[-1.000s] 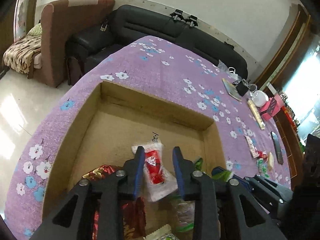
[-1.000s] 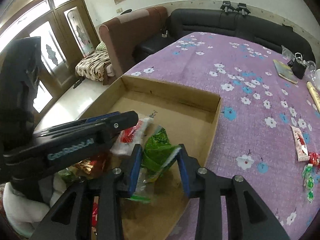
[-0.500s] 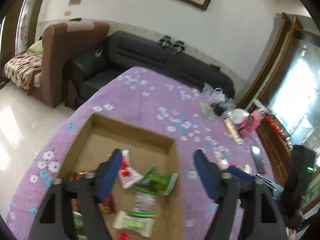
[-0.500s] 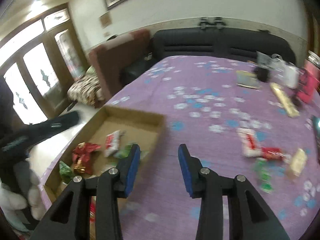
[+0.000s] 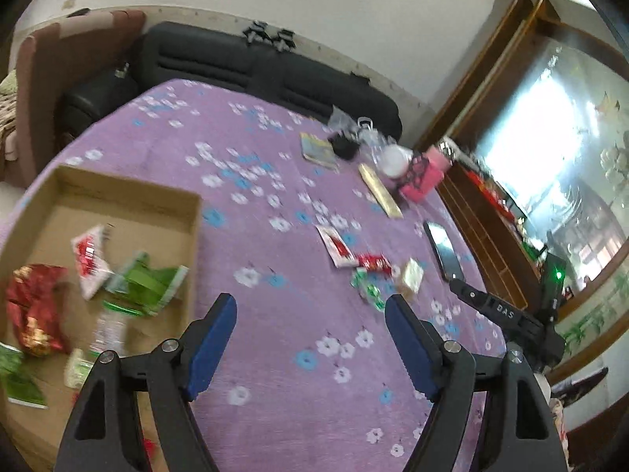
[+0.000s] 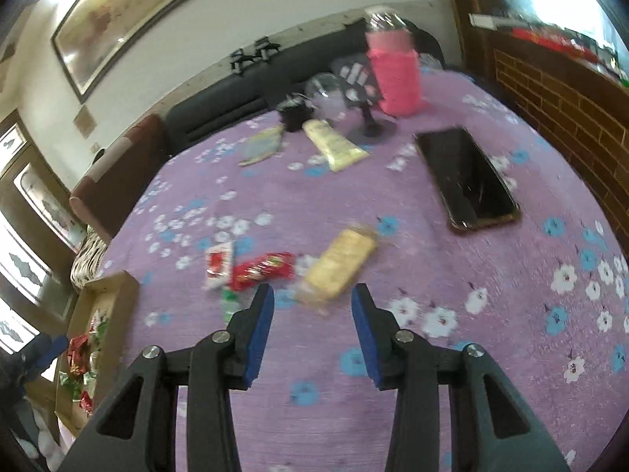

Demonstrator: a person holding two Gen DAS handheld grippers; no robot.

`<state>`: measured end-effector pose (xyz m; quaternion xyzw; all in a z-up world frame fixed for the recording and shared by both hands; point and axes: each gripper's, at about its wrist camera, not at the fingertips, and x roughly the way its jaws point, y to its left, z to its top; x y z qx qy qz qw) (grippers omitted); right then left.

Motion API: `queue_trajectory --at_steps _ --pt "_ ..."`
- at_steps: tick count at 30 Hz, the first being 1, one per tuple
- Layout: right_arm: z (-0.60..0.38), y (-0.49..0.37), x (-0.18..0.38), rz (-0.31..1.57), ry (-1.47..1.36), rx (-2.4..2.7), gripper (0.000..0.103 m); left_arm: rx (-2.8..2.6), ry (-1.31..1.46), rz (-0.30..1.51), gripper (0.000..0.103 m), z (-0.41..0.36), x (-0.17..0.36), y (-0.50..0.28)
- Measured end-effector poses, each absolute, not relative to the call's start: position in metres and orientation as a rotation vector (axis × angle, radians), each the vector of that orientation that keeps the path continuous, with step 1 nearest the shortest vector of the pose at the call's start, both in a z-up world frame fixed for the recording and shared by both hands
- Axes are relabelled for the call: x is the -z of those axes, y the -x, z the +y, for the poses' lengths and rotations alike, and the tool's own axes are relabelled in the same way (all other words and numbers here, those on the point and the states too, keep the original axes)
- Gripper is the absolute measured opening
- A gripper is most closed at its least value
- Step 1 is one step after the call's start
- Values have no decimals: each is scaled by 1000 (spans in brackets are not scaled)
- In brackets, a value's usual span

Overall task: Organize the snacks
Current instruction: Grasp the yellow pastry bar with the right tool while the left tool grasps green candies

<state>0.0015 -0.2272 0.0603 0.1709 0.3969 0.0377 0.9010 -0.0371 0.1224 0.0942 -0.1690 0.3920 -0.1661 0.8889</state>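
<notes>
A cardboard box (image 5: 193, 236) at the left holds a red foil packet (image 5: 35, 306), a white-and-red packet (image 5: 88, 259) and a green packet (image 5: 149, 279). My left gripper (image 5: 310, 306) hangs open and empty over the purple cloth, right of the box. Loose snacks lie beyond it: a white-and-red sachet (image 5: 336, 246), a red wrapper (image 5: 373, 261), green candy (image 5: 367, 291). My right gripper (image 6: 312, 293) is open and empty; a yellow packet (image 6: 340, 261) lies just beyond its fingertips, beside the red wrapper (image 6: 263, 269) and the sachet (image 6: 218, 263).
A black phone (image 6: 468, 177) lies right of the snacks. At the table's far end stand a pink bottle (image 6: 395, 74), a yellow tube (image 6: 334, 145), a booklet (image 6: 261, 145) and a black sofa (image 5: 236, 59). A brick wall (image 6: 550, 98) borders the right.
Both grippers left the box and swung right over the cloth to the loose snacks. The left jaws opened wide. The white-and-red and green packets stayed in the box.
</notes>
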Motion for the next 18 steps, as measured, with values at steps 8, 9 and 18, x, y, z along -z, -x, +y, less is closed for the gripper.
queue_trajectory --at_steps 8,9,18 --pt "-236 -41 -23 870 -429 3 45 363 283 880 81 80 -79 28" --pt "-234 -49 -19 872 -434 16 45 362 277 886 81 76 -77 26" --pt "-210 -75 -9 851 -313 58 58 381 180 924 81 30 -61 1"
